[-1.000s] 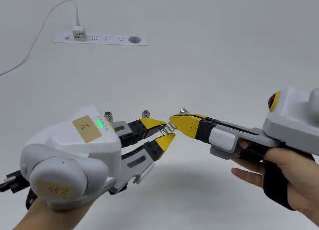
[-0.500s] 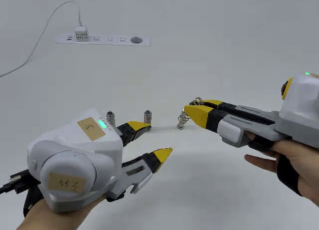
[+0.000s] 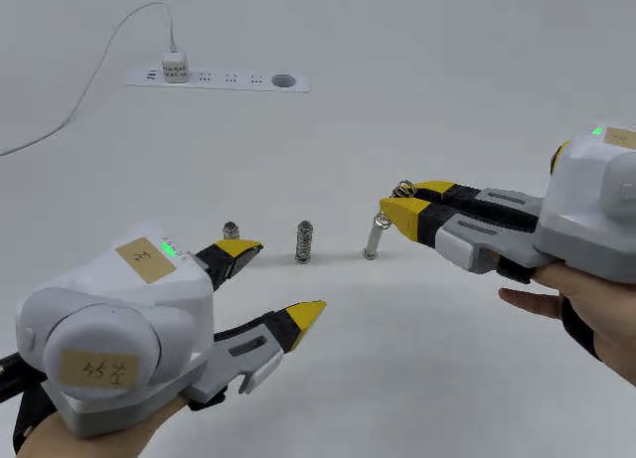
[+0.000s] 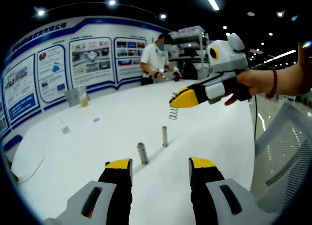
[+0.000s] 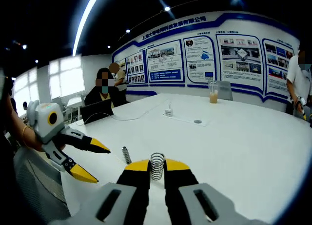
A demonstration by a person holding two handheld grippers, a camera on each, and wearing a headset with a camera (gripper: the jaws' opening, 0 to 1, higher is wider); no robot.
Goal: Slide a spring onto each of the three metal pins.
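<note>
Right tool (image 3: 397,200): pinched narrow on a spring (image 3: 402,190), up off the surface (image 3: 447,80), just above and beside the bare right-hand pin (image 3: 372,237). From the left gripper view, a coil dangling off the yellow tips, clear of that pin's top and not yet over it. Left tool (image 3: 280,277): spread wide, holding nothing, hovering near the left-hand pin (image 3: 231,229). Middle pin (image 3: 304,241): sleeved with its spring down to the base. Left-hand pin: partly hidden behind a jaw, apparently sleeved too, though hard to tell for sure. By that count, two of three likely done, the last spring in hand but not threaded. Left to do: line the coil's bore over the bare pin, lower, let go.
</note>
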